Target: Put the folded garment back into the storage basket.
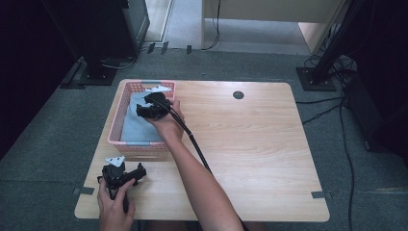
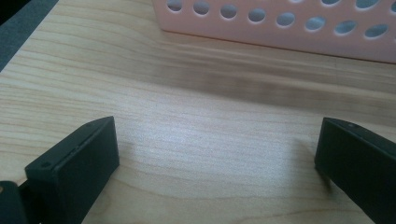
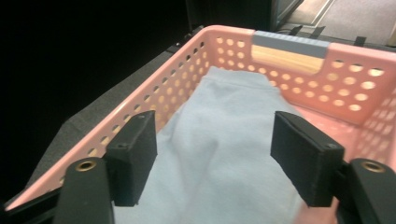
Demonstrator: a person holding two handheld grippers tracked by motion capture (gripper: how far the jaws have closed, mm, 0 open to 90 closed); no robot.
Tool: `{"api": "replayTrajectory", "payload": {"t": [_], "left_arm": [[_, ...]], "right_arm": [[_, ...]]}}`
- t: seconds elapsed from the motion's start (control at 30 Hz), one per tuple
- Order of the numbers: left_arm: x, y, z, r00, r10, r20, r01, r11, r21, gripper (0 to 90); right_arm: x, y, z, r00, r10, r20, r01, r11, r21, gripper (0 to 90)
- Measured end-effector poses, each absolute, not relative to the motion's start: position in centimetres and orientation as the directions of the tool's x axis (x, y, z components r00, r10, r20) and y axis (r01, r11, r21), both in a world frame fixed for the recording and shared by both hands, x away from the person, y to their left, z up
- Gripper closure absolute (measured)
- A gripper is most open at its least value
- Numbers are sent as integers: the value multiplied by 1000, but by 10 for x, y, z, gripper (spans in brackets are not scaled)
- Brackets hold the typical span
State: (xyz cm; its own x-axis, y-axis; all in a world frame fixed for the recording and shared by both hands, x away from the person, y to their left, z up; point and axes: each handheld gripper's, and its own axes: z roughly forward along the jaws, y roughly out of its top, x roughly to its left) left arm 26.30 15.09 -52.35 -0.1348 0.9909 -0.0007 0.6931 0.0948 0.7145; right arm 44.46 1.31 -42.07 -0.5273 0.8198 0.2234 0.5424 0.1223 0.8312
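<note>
Hovering over pink basket [image 3: 299, 84], right gripper [image 3: 215, 154] jaws apart above blue cloth [image 3: 224, 140]; left gripper [image 2: 215, 158] jaws wide, empty.

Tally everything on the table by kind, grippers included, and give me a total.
Pink perforated basket: 1
Light blue cloth lying in the basket: 1
Hand-held grippers: 2, the left gripper over bare table wood, the right gripper over the cloth in the basket
Total: 4

The basket [image 3: 299, 79] is pink with round holes and grey-blue handles. The cloth [image 3: 224, 140] inside is plain light blue. The table [image 1: 260, 144] is pale wood grain.
</note>
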Motion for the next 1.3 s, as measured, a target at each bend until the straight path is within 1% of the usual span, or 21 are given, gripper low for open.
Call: {"api": "replayTrajectory", "payload": {"t": [0.07, 0.17, 0.33, 0.5, 0.63, 0.7, 0.77, 0.87, 0.97, 1.1, 1.3], "left_arm": [[263, 151, -523, -134, 991, 0, 694, 94, 714, 0], [263, 151, -523, -134, 991, -1, 694, 94, 714, 0], [263, 151, -523, -135, 991, 0, 694, 95, 714, 0], [263, 150, -523, -136, 991, -1, 693, 96, 715, 0], [263, 151, -523, -134, 991, 0, 694, 94, 714, 0], [263, 151, -523, -135, 991, 0, 694, 94, 713, 0], [263, 150, -523, -135, 991, 1, 695, 94, 713, 0], [263, 150, -523, -135, 991, 1, 694, 94, 714, 0], [264, 150, -523, -136, 991, 0, 694, 95, 713, 0], [264, 150, -523, -136, 991, 1, 694, 95, 713, 0], [264, 150, -523, -136, 991, 1, 694, 95, 713, 0]], "right_arm": [[444, 8, -420, -530, 822, 209, 533, 131, 836, 292], [441, 2, -420, -554, 813, 177, 500, 155, 852, 235], [439, -8, -420, -543, 822, 171, 499, 152, 853, 149], [436, -16, -418, -553, 819, 149, 493, 178, 852, 54], [434, -22, -417, -551, 821, 150, 496, 179, 850, 0], [433, -26, -417, -552, 820, 151, 497, 178, 849, 0], [431, -30, -416, -563, 808, 176, 503, 166, 848, 0], [428, -34, -416, -566, 807, 168, 491, 167, 855, 0], [427, -39, -417, -540, 829, 146, 491, 169, 854, 0], [426, -46, -420, -537, 833, 133, 476, 170, 863, 0], [422, -55, -422, -535, 835, 132, 463, 159, 872, 0]]}}
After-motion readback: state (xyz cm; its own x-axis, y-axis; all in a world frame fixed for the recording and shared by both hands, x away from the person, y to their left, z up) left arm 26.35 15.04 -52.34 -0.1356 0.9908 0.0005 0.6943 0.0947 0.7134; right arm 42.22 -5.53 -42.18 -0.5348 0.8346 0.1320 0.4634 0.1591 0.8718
